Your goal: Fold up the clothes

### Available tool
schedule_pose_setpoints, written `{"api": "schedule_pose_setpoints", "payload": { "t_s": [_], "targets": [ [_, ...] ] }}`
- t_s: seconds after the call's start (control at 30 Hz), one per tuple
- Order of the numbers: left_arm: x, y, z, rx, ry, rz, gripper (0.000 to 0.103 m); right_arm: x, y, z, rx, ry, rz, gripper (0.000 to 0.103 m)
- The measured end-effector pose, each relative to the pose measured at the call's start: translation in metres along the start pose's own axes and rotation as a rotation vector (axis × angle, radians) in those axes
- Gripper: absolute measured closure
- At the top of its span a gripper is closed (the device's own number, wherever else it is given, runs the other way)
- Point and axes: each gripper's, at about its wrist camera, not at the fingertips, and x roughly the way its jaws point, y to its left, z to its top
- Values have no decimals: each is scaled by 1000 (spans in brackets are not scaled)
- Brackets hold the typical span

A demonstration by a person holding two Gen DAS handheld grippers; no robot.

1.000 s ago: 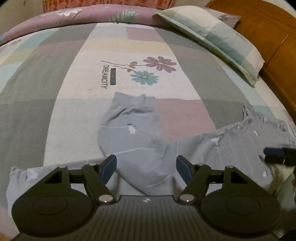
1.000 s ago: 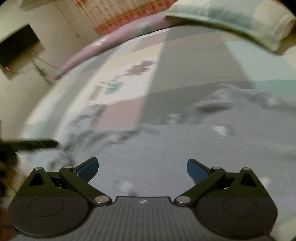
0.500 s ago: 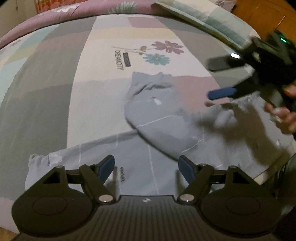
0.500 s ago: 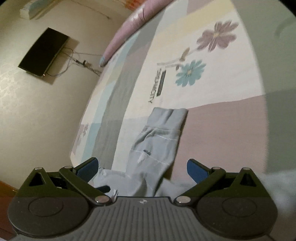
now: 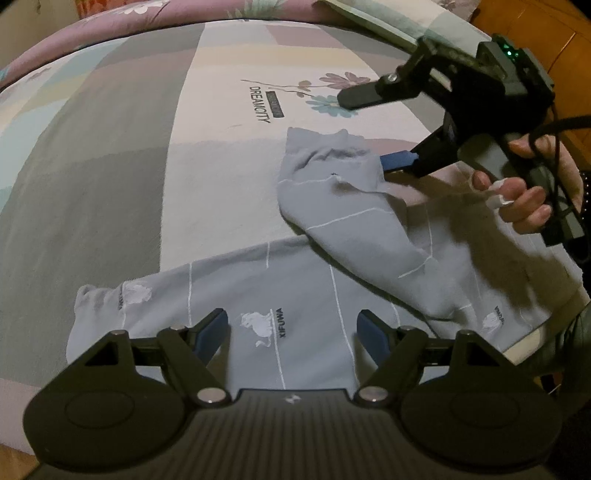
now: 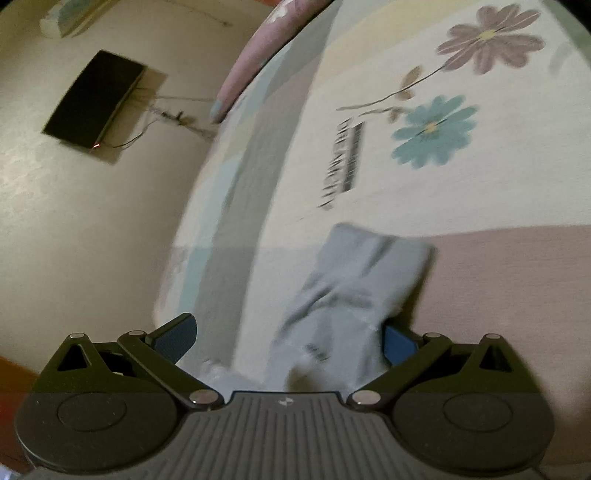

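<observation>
Grey trousers (image 5: pixel 332 291) with thin white lines lie on the bed. One leg runs left along the near edge to its cuff (image 5: pixel 96 302). The other leg (image 5: pixel 343 206) bends up toward the flower print. My left gripper (image 5: pixel 291 328) hangs open just above the near leg, by its small white print, holding nothing. My right gripper (image 5: pixel 373 129) is open at the bent leg's cuff, its lower blue pad (image 5: pixel 399 160) at the cuff's right edge and its upper finger well above. In the right wrist view this leg (image 6: pixel 354 291) lies between the open fingers of the right gripper (image 6: pixel 288 336).
The bed sheet (image 5: pixel 147 147) has pastel blocks and a flower print (image 5: pixel 332 96). A pillow (image 5: pixel 388 22) lies at the far right against a wooden headboard (image 5: pixel 554 44). A person's hand (image 5: pixel 524 199) holds the right gripper. A dark screen (image 6: pixel 92 99) hangs on the wall.
The right gripper has swung in from the right across the trousers to the bent leg's cuff and tipped downward. The left gripper has drifted left along the near leg.
</observation>
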Motion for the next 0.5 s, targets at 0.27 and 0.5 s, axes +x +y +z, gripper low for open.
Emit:
{"api": "schedule_pose_setpoints", "payload": {
  "t_s": [0.27, 0.5],
  "targets": [
    [-21, 11, -16, -45, -32, 3, 23, 12, 51, -17, -98, 75, 105, 0],
    [-39, 23, -32, -86, -34, 37, 23, 40, 90, -41, -139, 188, 192, 0]
  ]
}}
